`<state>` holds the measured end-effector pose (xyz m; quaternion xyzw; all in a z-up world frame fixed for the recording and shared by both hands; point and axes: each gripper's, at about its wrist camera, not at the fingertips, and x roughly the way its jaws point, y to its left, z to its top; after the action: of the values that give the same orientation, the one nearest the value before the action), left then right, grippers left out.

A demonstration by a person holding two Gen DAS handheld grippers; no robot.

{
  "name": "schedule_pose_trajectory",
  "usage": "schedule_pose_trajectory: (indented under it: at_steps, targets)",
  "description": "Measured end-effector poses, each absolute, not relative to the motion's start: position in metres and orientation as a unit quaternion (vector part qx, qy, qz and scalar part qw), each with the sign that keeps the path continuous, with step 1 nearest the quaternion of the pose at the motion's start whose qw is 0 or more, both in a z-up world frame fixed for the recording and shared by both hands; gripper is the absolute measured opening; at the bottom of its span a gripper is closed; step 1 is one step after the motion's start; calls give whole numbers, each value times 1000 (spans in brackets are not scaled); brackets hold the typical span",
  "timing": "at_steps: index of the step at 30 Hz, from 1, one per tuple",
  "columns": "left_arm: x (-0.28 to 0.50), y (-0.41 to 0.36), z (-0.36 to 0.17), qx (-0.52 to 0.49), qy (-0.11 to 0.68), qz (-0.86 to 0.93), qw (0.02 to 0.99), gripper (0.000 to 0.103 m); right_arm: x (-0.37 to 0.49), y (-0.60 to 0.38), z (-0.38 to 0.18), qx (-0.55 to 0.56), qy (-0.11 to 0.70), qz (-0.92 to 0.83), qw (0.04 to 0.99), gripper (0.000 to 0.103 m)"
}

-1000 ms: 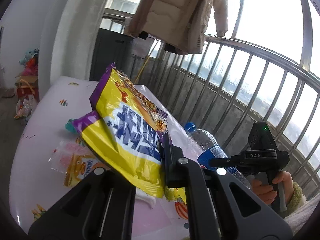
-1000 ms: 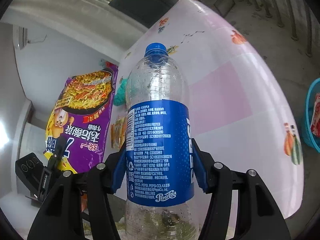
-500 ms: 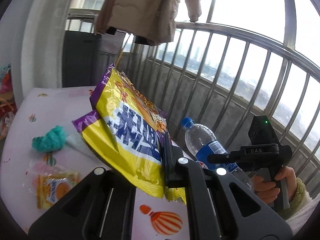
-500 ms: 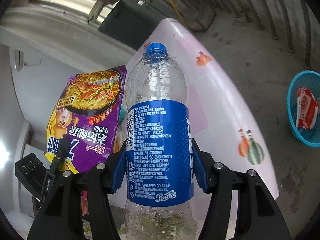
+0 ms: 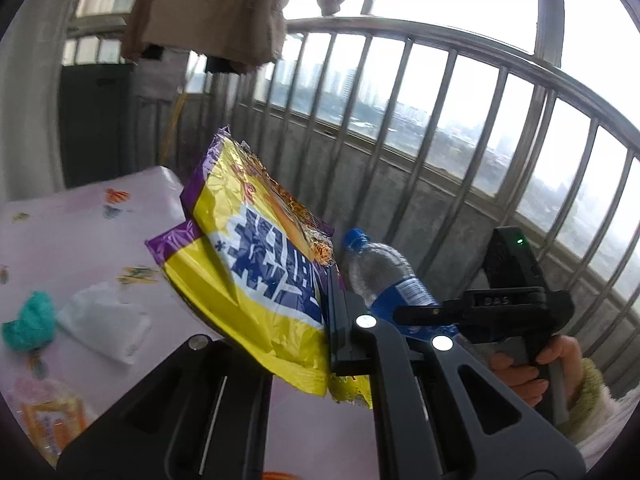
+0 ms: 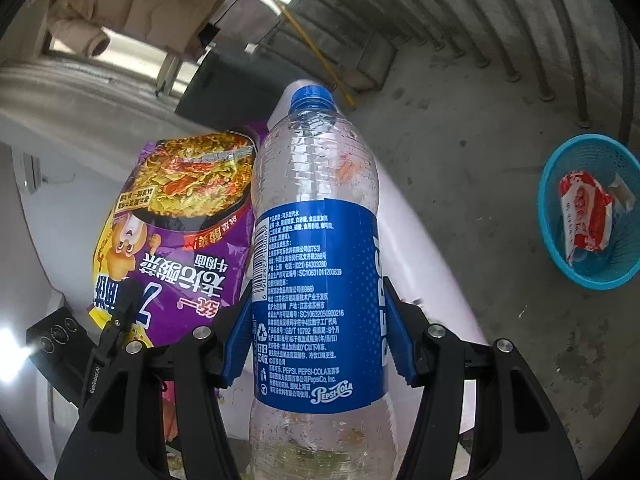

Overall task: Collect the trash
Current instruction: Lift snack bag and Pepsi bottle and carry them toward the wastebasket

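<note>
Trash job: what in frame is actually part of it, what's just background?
Job:
noodle bag, in left gripper
Pepsi bottle, in right gripper
blue basket, red wrapper inside
tissue, teal wad, orange packet on table

Background:
jacket
railing

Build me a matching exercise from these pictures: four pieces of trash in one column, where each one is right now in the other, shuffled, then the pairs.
Things:
1. Pepsi bottle
2. noodle packet
3. red and white wrapper
4. white tissue

Places:
A. lying on the pink table
B. clamped in the right gripper
C. inside the blue basket
D. clamped in the left gripper

Pairs: 1-B, 2-D, 3-C, 4-A
</note>
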<state>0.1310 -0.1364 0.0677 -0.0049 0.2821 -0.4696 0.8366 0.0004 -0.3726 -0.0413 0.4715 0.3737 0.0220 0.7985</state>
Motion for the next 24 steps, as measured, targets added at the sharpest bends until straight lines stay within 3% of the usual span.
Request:
schedule_pose_trajectory:
  at_steps: [9,24]
  targets:
    - [144,-210,57,8,323,-525,788,4,-27,-421,-51,495,351,-39,794,57]
    - [154,-356,1,144,443,-543,699,4,-99,-514,-106,524,340,-224,748,57]
